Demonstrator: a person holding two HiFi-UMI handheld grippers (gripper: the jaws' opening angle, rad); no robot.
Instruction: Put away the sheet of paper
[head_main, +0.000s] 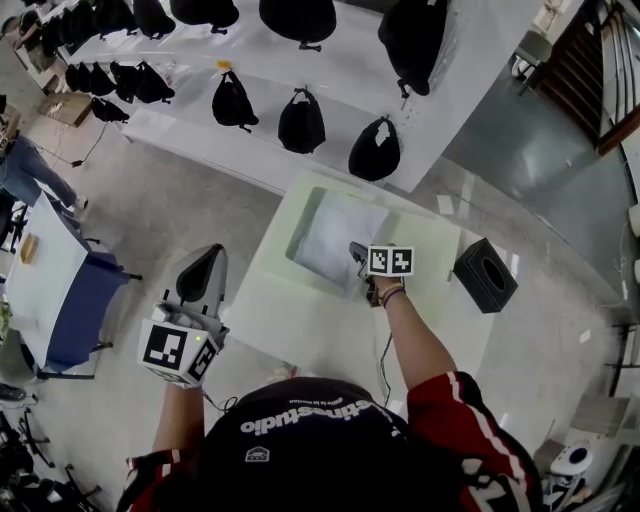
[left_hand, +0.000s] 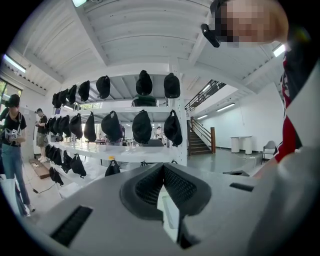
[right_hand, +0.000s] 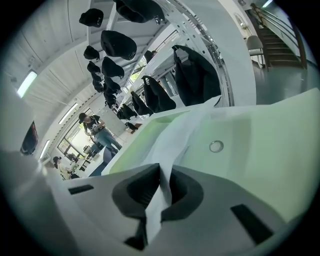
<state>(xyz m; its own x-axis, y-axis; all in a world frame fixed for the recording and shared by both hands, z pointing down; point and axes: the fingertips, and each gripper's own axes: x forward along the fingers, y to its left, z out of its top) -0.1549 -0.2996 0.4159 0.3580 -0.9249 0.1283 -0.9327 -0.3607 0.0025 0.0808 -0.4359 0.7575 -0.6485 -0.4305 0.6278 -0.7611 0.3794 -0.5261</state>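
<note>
- Right gripper (head_main: 357, 250), head view: sits at the near right corner of the sheet (head_main: 335, 235). The sheet lies in the recess (head_main: 298, 225) of the table (head_main: 290, 320). Left gripper (head_main: 203, 262) is off the table's left side, well apart from the sheet.
- Left gripper view: jaws together, nothing held. It faces the shelves (left_hand: 125, 150).
- Right gripper view: jaws clamped on the sheet's edge, and the paper bows up beyond the pads. Judgement: lift slowly and keep the clamp firm, since a thin edge may slip or tear. The left gripper could steady the far side.

Your paper (head_main: 335, 235) lies in the surface's (head_main: 300, 320) recess (head_main: 299, 228); the box (head_main: 486, 274) sits to the recess's right, the shelf (head_main: 340, 70) behind it.
</note>
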